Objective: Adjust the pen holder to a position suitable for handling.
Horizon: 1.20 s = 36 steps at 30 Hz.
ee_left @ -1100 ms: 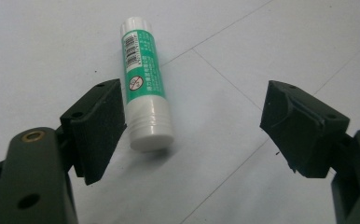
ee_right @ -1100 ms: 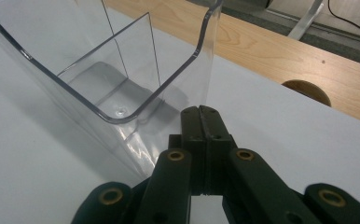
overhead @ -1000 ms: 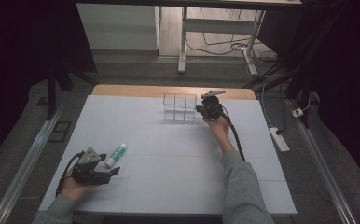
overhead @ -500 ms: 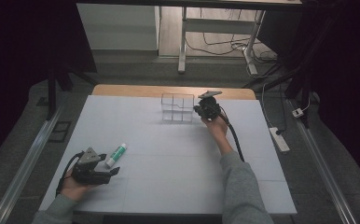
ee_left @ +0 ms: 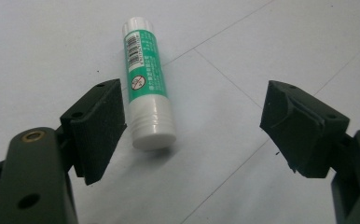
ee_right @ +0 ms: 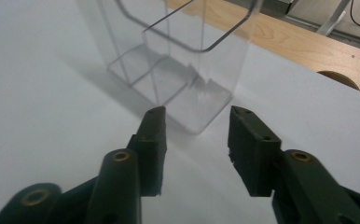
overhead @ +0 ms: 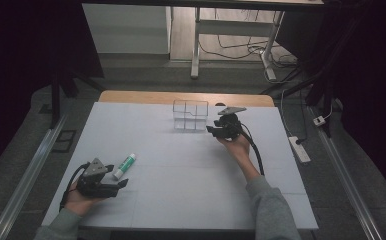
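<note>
Just beside left hand-held gripper [ee_left: 192, 121]: glue stick [ee_left: 146, 84]

A lab or test room: a white table [overhead: 191, 170] on a wooden desk [overhead: 131, 96], dark curtains [overhead: 26, 60] on both sides, a power strip [overhead: 299, 148] and loose cables [overhead: 231, 47] on grey floor.

Three cameras on one desk [overhead: 191, 200]

High view looks forward and down from afar; each gripper view sits low and close, sharing the glue stick [ee_left: 146, 79] and clear organizer [ee_right: 178, 60].

One glue stick [overhead: 125, 166]; one clear divided box [overhead: 190, 115]; two grippers.
</note>
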Each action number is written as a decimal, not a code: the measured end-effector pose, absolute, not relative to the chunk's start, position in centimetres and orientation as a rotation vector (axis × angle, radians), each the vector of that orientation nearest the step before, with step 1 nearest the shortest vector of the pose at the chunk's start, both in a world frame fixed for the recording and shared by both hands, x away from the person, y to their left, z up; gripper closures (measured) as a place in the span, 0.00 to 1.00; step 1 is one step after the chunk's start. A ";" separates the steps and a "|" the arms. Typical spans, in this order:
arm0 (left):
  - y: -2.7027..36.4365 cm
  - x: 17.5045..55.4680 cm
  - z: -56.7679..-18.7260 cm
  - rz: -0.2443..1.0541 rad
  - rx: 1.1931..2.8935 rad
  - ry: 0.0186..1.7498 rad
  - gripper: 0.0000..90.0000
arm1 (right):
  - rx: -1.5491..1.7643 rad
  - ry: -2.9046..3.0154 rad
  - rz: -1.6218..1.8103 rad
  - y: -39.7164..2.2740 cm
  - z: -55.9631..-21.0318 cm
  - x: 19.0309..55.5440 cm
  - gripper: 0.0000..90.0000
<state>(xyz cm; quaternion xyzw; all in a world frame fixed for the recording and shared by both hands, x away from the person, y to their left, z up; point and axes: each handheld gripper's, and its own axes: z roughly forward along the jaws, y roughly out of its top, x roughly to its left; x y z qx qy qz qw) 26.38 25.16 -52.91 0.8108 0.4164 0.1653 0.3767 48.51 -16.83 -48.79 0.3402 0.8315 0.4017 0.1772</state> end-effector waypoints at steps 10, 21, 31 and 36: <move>25.2 26.4 -52.9 0.426 2.072 1.071 0.24 | 0.890 2.378 1.182 -18.2 -48.2 44.8 0.53; 25.2 26.3 -52.9 0.428 2.073 1.072 0.24 | 0.854 2.376 1.242 -21.8 -47.5 39.8 0.49; 25.0 26.0 -52.5 0.479 2.067 1.058 0.25 | 0.835 2.384 1.309 -23.7 -48.2 36.0 0.46; 24.9 26.2 -52.5 0.471 2.081 1.064 0.25 | 0.825 2.393 1.268 -24.6 -48.7 34.7 0.45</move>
